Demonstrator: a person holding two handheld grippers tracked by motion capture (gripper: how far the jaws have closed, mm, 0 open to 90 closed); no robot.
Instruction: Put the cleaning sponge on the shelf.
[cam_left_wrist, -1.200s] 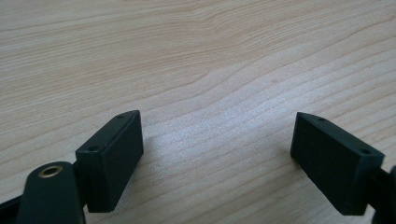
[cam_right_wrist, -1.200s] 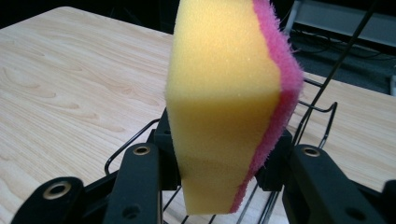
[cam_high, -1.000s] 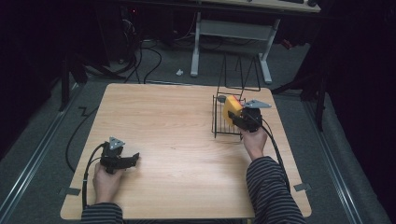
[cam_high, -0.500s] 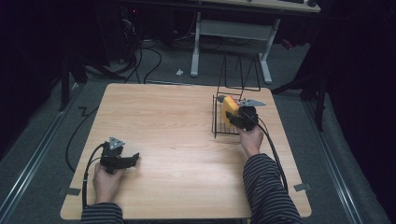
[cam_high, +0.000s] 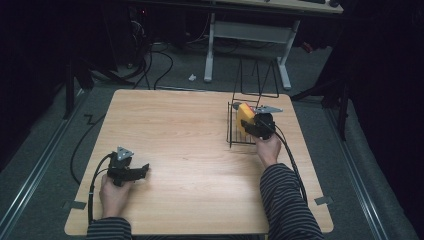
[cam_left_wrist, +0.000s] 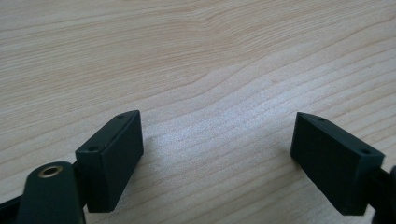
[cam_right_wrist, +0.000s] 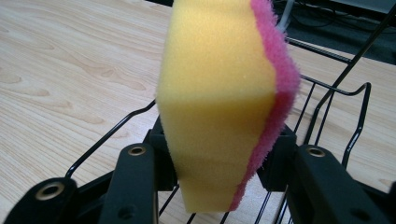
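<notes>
Right gripper view looks along two black jaws clenched on a sponge, its soft yellow foam squeezed in at the waist and a fuzzy pink scouring layer running down one face; the block stands on end, its long axis rising away from the tool, with thin black wire of a rack curving below and behind it. From the high view, the right tool holds that sponge over the wire rack, which sits near the right edge of the pale wood-grain table, toward its far side. The sponge appears to hang above or just within the rack's open top; whether it touches the wires I cannot tell. Any coming move probably turns on this hand, since the sponge is already in it and the rack lies directly beneath. The left tool rests near the near left corner, well apart from the rack; the left gripper view shows its jaws spread wide over bare wood, grasping nothing.
</notes>
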